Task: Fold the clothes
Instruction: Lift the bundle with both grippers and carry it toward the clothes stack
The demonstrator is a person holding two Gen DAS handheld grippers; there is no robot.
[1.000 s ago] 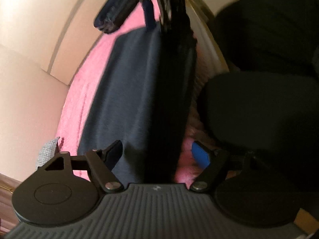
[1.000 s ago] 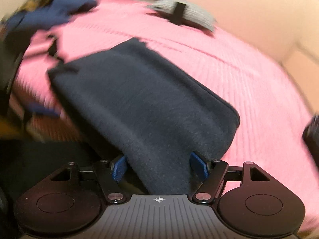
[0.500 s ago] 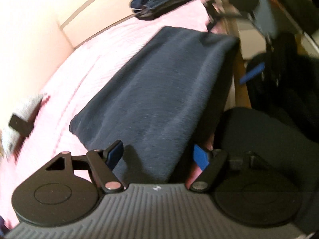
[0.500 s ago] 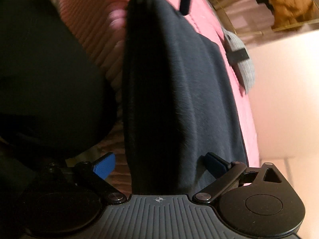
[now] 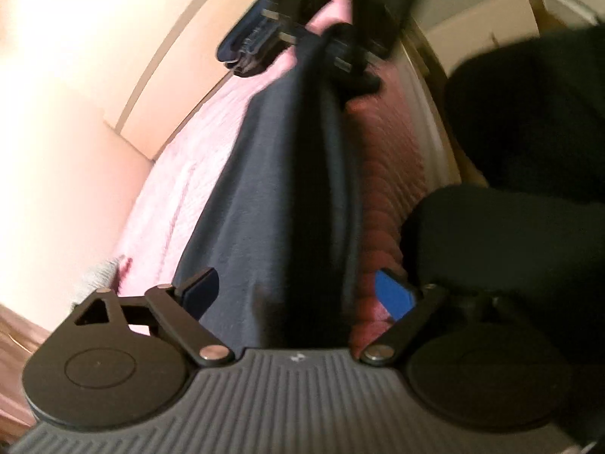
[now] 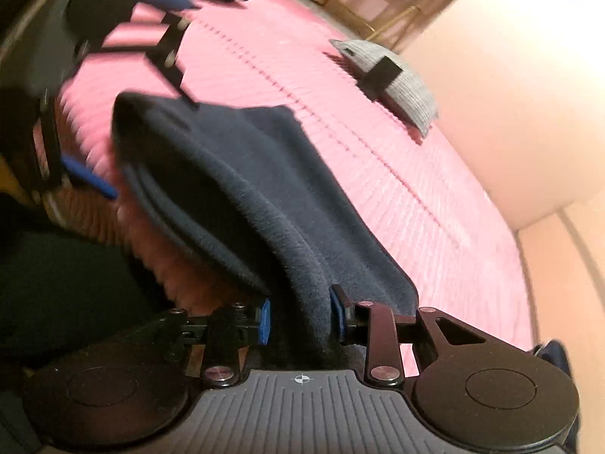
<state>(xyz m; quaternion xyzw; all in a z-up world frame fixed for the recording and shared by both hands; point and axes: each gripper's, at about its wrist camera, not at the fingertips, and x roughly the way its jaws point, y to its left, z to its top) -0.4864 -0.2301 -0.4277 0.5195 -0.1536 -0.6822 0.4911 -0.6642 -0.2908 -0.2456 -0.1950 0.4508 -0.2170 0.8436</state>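
Presently the dark garment (image 6: 264, 196) is stretched over the pink bed (image 6: 378, 143), so a fold can be laid. Right gripper (image 6: 300, 319): jaws pinch its near edge. Left gripper (image 5: 295, 291): jaws wide, cloth between them.

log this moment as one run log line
phase: fold | item: dark garment on pink bedspread | right gripper: shut on garment | left gripper: open around garment
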